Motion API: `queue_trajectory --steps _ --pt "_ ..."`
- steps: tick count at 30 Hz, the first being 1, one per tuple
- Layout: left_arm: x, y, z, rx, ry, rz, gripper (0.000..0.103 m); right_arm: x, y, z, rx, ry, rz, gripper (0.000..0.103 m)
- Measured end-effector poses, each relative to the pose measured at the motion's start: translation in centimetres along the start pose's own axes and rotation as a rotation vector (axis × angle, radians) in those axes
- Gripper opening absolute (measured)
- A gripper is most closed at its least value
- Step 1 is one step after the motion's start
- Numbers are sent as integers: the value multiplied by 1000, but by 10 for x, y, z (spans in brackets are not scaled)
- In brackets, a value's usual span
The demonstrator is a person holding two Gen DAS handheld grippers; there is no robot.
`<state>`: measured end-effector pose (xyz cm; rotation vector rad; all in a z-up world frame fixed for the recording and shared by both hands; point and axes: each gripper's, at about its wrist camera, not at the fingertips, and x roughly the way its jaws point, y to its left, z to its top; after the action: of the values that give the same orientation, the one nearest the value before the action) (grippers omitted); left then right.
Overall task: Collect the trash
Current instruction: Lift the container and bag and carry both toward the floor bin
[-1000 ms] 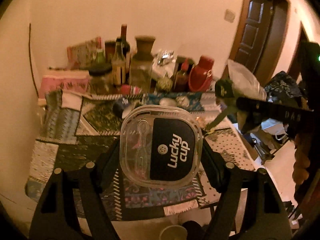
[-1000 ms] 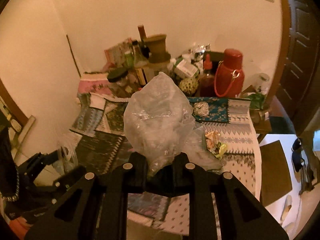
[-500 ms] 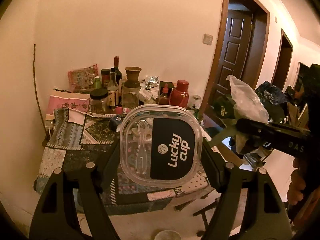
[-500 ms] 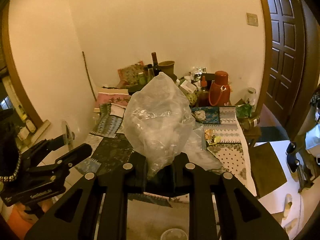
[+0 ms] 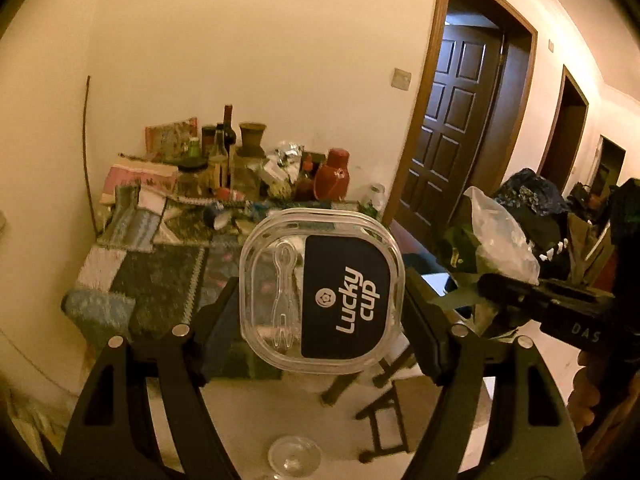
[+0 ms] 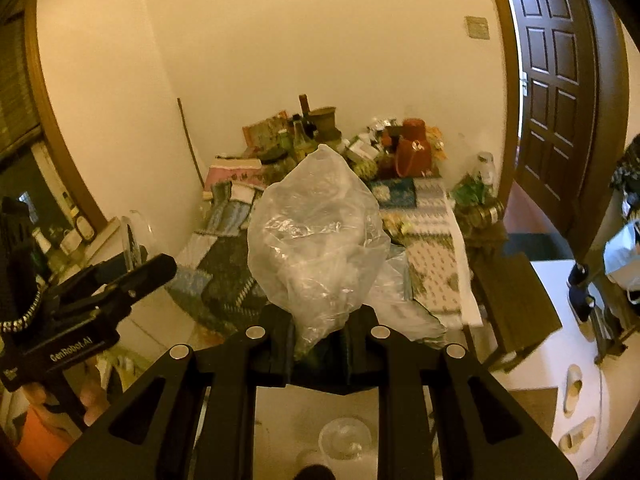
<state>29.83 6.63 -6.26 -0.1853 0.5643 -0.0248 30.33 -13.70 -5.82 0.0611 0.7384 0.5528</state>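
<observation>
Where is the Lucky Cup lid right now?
In the left wrist view, the Lucky Cup lid sits centre frame, clamped in the left gripper, raised before the cluttered table.

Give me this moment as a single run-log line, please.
left gripper: shut on Lucky Cup lid | right gripper: shut on plastic bag | both held up, apart from table

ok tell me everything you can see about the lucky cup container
The Lucky Cup container is a clear plastic tub, square with rounded corners, its lid on and facing the left wrist camera. A dark label with white "Lucky cup" lettering covers the right part of the lid; a clear plastic utensil shows on the left part. The left gripper holds it in the air, jaws pressing its two sides. Whether anything else is inside cannot be told.
</observation>
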Motion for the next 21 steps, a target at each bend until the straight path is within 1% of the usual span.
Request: queue_trajectory --steps 5,11,15,21 --pt "-12 -22 -27 -13 36 15 75 -7 -11 -25 15 53 16 16" --pt "-3 -29 -56 -31 105 24 75 2 -20 -49 30 130 44 16" --pt "14 -24 -77 -32 161 45 75 22 -26 -69 51 189 61 16" --pt "60 1 -121 -56 271 62 75 74 -37 -112 95 301 73 16"
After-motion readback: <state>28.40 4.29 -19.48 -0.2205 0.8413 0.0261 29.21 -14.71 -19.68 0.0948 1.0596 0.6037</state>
